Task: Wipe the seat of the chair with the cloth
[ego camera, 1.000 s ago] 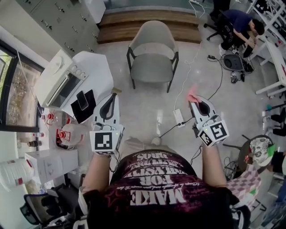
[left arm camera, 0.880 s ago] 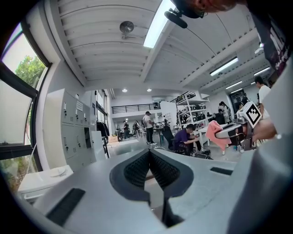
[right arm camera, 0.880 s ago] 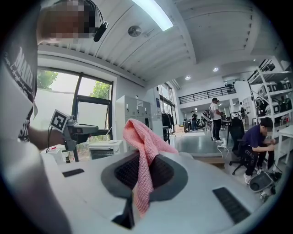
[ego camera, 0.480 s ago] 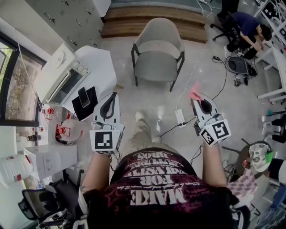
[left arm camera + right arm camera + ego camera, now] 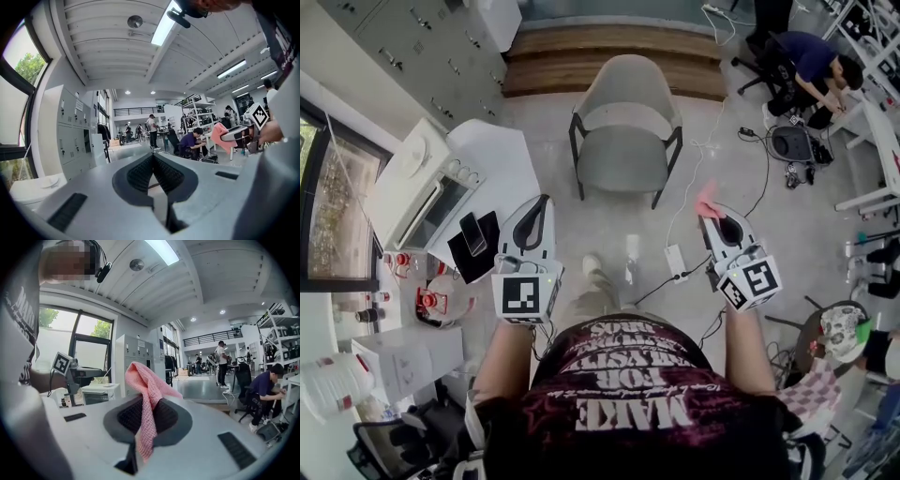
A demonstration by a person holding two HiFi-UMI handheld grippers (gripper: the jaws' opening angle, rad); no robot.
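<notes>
Pink cloth, bumpy like a knitted rag, floppy and folded over. Pinched in the right claw, squeezed tight between its dark pads. One end sticking up past the tips, the other end hanging down behind them.

Left claw closed all the way, pads pressed together, holding nothing.

Grey chair with dark legs, standing on the pale floor well ahead of both claws, about in the middle between them. Smooth grey seat with its open side toward the claws, well apart from the cloth.

White surface with a white oven on it, just to the left of the left claw. White power strip on the floor, below and to the left of the right claw.
</notes>
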